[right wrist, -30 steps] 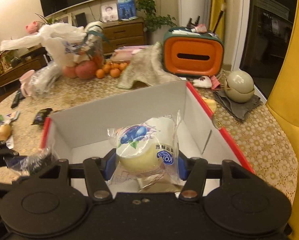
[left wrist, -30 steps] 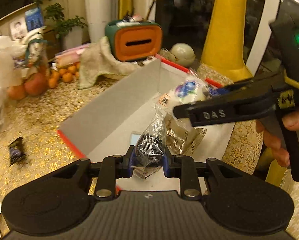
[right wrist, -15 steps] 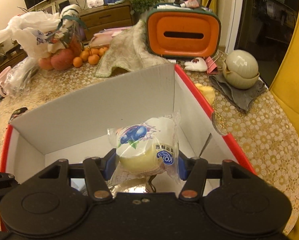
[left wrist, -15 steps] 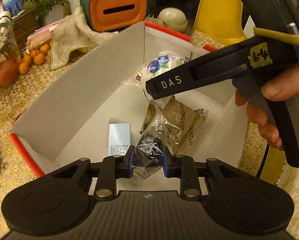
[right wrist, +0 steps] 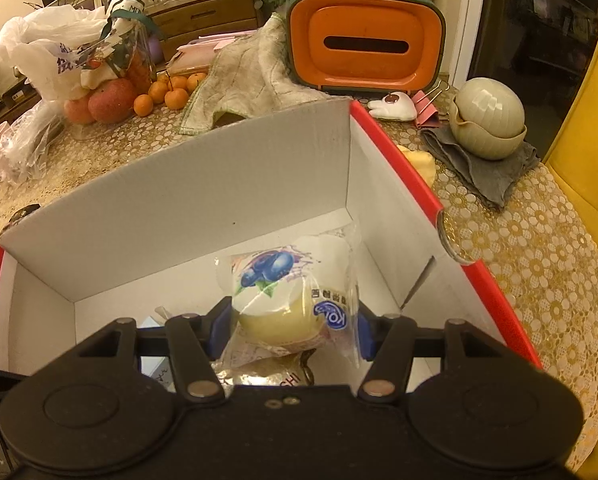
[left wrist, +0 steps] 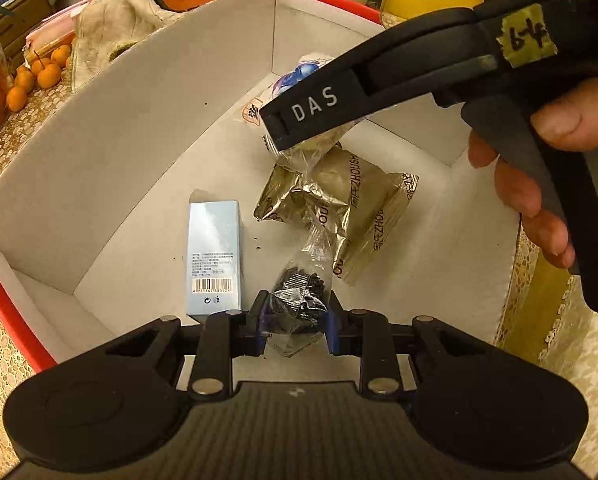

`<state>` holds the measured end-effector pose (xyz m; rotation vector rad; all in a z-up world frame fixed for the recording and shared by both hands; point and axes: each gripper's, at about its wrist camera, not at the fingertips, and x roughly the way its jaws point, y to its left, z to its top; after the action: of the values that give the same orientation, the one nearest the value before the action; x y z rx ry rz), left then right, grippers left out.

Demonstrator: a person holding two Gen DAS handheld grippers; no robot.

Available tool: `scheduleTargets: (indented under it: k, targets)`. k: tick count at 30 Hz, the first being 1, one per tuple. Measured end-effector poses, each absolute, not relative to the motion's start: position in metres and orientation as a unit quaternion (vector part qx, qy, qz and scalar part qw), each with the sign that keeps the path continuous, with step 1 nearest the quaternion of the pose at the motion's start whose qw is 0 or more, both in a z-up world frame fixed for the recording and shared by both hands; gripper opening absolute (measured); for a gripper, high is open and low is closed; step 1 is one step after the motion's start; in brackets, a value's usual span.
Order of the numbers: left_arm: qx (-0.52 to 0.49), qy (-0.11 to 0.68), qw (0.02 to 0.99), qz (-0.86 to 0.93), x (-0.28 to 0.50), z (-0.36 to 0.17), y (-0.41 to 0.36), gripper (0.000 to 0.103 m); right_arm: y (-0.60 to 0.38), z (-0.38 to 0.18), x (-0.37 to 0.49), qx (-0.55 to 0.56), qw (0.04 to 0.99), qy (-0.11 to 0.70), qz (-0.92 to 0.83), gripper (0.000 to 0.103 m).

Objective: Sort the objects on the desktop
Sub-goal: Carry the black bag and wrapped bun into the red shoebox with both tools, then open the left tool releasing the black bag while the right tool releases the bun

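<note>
A white cardboard box with a red outside [left wrist: 139, 128] [right wrist: 179, 208] stands on the table. My left gripper [left wrist: 295, 318] is shut on a dark snack in clear wrap [left wrist: 299, 292], held low inside the box. My right gripper [right wrist: 291, 328] is shut on a blueberry bun packet [right wrist: 287, 300], also inside the box; it shows in the left wrist view [left wrist: 307, 76] behind the right gripper's finger [left wrist: 319, 108]. On the box floor lie a pale blue carton [left wrist: 215, 256] and gold snack packets [left wrist: 351, 208].
Behind the box are an orange tissue holder [right wrist: 365, 40], a grey cloth [right wrist: 251, 80], small oranges [right wrist: 167, 92], apples in a bag [right wrist: 107, 100], a lidded green bowl [right wrist: 489, 124] on a grey rag, and a yellow chair [right wrist: 591, 140] at right.
Both grippers have moved forward and down into the box with their packets still held. The blue carton and gold packets have come into fuller view.
</note>
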<state>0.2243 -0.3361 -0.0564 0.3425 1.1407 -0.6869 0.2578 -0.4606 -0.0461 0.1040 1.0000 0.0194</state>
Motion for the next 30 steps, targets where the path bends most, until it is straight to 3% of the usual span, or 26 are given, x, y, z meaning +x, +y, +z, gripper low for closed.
scheduleTargets:
  k: [7,9,12,30]
  targets:
    - [0.145,0.529,0.776,-0.313,0.222,-0.056,-0.331,0.033,-0.461,-0.044,0.256,0.047,0.877,0.478,0.004,0.065]
    - [0.141,0.521,0.782,-0.31,0.221,-0.052,-0.328,0.045,-0.461,-0.041,0.254,0.047,0.881,0.471,0.001,0.066]
    - [0.128,0.515,0.79,-0.308,0.22,-0.047,-0.32,0.053,-0.462,-0.038,0.252,0.049,0.882,0.469,0.004,0.067]
    - [0.082,0.453,0.832,-0.309,0.178,0.02,-0.274,0.054,-0.436,0.014,0.199,0.042,0.899,0.436,0.029,0.068]
